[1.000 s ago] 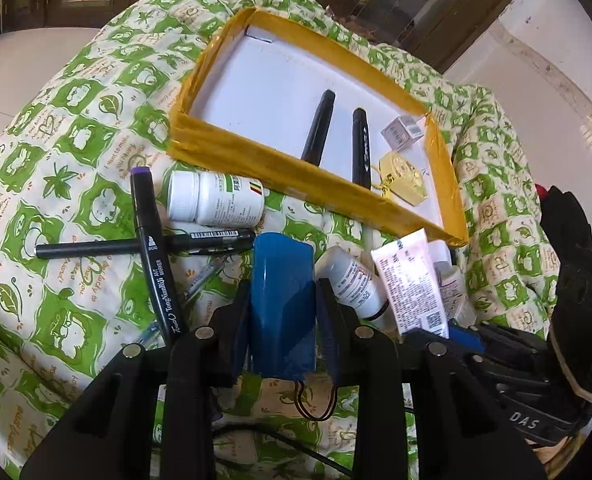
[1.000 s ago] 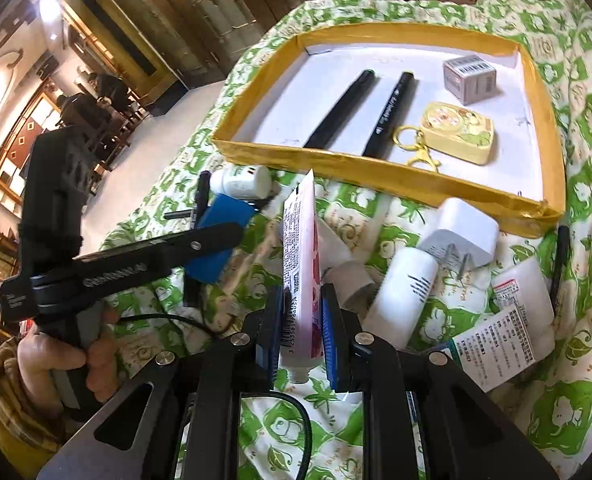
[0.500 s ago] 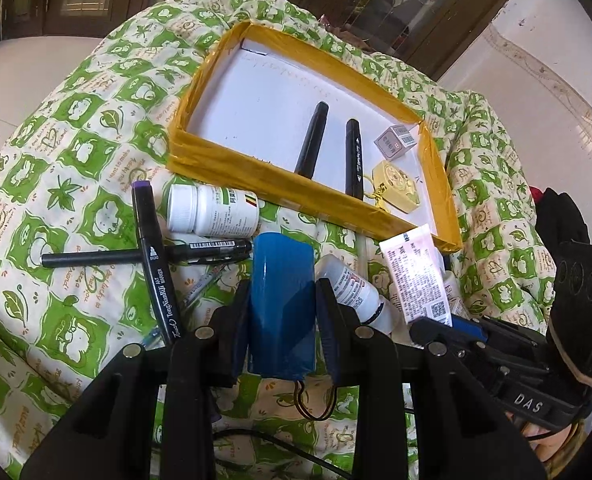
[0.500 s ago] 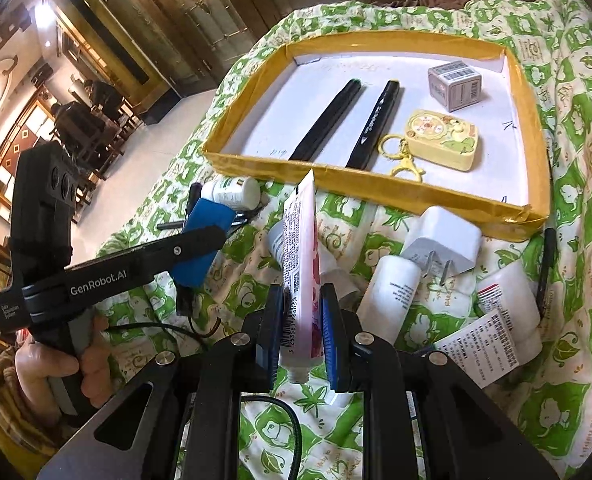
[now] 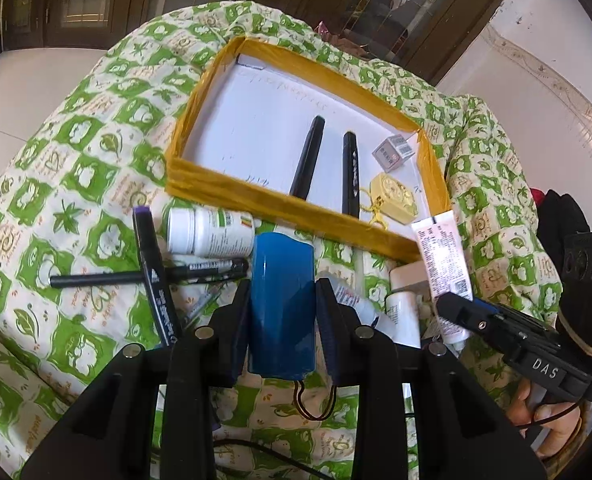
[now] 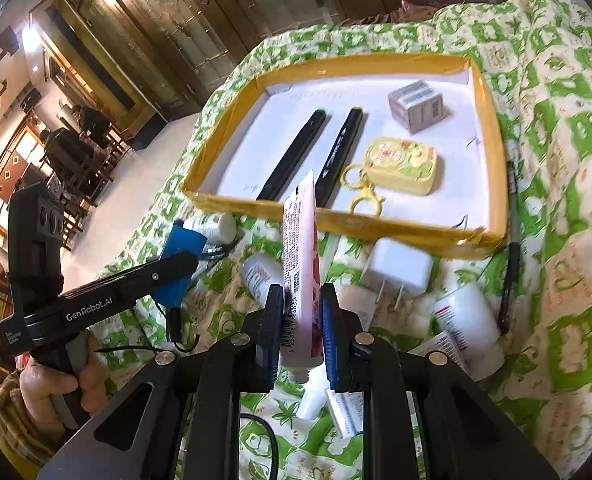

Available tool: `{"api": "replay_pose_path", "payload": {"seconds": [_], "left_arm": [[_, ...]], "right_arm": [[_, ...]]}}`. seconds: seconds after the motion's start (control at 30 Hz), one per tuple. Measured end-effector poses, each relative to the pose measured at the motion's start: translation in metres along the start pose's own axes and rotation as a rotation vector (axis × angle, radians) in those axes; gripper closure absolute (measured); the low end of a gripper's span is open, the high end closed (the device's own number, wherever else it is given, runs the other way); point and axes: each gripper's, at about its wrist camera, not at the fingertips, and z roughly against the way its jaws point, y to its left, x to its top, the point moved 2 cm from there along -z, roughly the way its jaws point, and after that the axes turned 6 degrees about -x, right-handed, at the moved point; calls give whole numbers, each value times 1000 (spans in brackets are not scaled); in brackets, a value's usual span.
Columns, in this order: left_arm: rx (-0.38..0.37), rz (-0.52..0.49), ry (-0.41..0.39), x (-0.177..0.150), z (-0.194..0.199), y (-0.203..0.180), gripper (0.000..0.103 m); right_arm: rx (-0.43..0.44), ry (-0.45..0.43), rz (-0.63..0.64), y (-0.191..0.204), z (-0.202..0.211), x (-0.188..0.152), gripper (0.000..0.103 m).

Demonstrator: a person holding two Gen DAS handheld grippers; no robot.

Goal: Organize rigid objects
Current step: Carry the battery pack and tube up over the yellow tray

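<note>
My left gripper (image 5: 283, 292) is shut on a blue battery pack (image 5: 281, 304) with thin wires hanging below, held above the green quilt in front of the yellow-rimmed tray (image 5: 287, 204). My right gripper (image 6: 303, 300) is shut on a pink and white tube (image 6: 302, 256), its flat end pointing toward the tray's near rim (image 6: 396, 228). Inside the tray lie two black markers (image 6: 296, 156), a yellow keychain case (image 6: 402, 166) and a small grey box (image 6: 416, 106). The left gripper with the battery pack (image 6: 179, 264) also shows at the left of the right wrist view.
Loose items on the quilt: a white pill bottle (image 5: 209, 232), a purple-capped marker (image 5: 153, 276), a black pen (image 5: 147, 276), a white charger plug (image 6: 398, 268), white bottles (image 6: 464, 320) and a black pen (image 6: 510, 276) right of the tray. A person's hand (image 6: 63, 388) grips the left handle.
The right gripper has carried the tube up and closer to the tray's near rim. The left gripper holds the battery pack nearly still.
</note>
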Motion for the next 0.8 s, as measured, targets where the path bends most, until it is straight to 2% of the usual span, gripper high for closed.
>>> {"api": "replay_pose_path", "payload": {"seconds": [0.2,0.37,0.8], "left_arm": [[-8,-20,-12,13,2,-7,75],[-8,-43,-16,23,1,-14,75],[7,-76,-23,56,-5,-20,75]], "right_arm": [[-14,-47,-49,-19,13,14,87],[-20,-52,-86,-33,14,20,87],[-18,-41,-85,-37,9,37,87]]}}
